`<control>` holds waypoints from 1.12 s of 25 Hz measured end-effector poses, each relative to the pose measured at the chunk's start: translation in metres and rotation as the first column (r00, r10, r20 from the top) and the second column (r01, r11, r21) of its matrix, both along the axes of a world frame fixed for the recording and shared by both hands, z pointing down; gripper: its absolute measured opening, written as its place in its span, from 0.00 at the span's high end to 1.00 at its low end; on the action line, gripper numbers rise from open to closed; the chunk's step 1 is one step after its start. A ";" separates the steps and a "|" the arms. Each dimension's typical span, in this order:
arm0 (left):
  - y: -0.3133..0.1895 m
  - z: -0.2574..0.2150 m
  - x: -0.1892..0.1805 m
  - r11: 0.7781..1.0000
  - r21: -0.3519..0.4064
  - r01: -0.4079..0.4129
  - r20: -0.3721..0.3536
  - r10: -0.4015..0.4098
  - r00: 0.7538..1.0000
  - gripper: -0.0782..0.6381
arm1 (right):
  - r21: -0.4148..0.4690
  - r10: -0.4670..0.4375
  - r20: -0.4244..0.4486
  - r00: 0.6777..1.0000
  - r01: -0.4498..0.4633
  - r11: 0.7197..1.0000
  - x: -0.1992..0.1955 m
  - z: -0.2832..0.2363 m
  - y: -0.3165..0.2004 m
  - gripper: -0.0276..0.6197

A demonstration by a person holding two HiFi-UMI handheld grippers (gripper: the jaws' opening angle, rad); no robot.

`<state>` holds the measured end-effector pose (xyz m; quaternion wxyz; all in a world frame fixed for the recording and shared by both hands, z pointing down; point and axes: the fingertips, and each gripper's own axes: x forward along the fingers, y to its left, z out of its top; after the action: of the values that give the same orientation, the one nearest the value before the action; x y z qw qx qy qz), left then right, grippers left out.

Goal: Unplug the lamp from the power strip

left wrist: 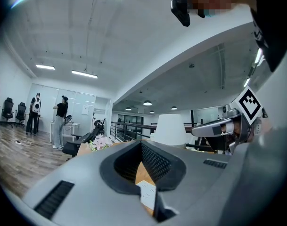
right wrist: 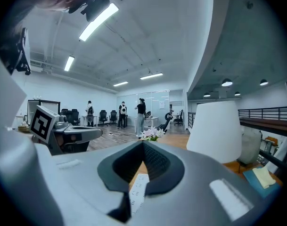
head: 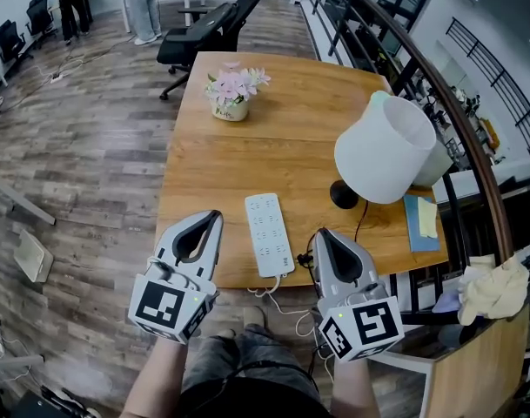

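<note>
A white power strip point(head: 269, 233) lies lengthwise on the wooden table point(head: 212, 172), its white cable hanging over the front edge. The lamp, with a white shade point(head: 386, 148) and a black base point(head: 344, 195), stands to the right. Its black cord point(head: 360, 223) runs toward the front edge, where a small black plug point(head: 305, 258) sits right of the strip, beside my right gripper point(head: 321, 234). That gripper is shut and holds nothing. My left gripper point(head: 214, 217), left of the strip, is shut and empty too. Through each gripper's jaws I see the strip point(left wrist: 147, 194) point(right wrist: 139, 185).
A pot of pink flowers point(head: 232, 91) stands at the table's far side. A blue notebook with yellow notes point(head: 421, 221) lies at the right edge. A black office chair point(head: 204, 29) stands behind the table, a dark railing point(head: 456, 120) runs along the right, and people stand far back.
</note>
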<state>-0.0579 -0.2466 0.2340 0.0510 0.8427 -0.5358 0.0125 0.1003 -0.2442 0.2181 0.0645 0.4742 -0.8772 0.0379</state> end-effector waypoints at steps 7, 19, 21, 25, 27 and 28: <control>-0.001 -0.014 -0.004 0.999 0.032 0.006 -0.011 -0.005 1.000 0.90 | 0.029 0.015 0.008 1.000 -0.015 0.999 0.003 -0.014 0.000 0.95; -0.002 -0.034 -0.005 0.996 0.092 -0.015 -0.024 0.017 1.000 0.90 | 0.074 0.032 0.017 0.999 -0.033 0.997 0.004 -0.032 0.002 0.95; -0.002 -0.035 -0.005 0.995 0.094 -0.018 -0.025 0.021 0.999 0.90 | 0.074 0.037 0.021 0.999 -0.039 0.997 0.006 -0.032 0.002 0.95; -0.003 -0.037 -0.004 0.995 0.100 -0.022 -0.031 0.025 0.999 0.90 | 0.071 0.047 0.028 0.998 -0.049 0.996 0.010 -0.033 0.002 0.95; -0.003 -0.038 -0.003 0.995 0.101 -0.023 -0.033 0.027 0.999 0.90 | 0.070 0.049 0.031 0.998 -0.052 0.996 0.010 -0.034 0.003 0.95; -0.003 -0.038 -0.003 0.994 0.102 -0.024 -0.033 0.028 0.999 0.90 | 0.070 0.051 0.032 0.998 -0.053 0.996 0.010 -0.034 0.004 0.95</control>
<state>-0.0611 -0.2495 0.1961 0.0171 0.8512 -0.5238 -0.0286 0.1105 -0.2405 0.1845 0.0335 0.4981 -0.8663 0.0156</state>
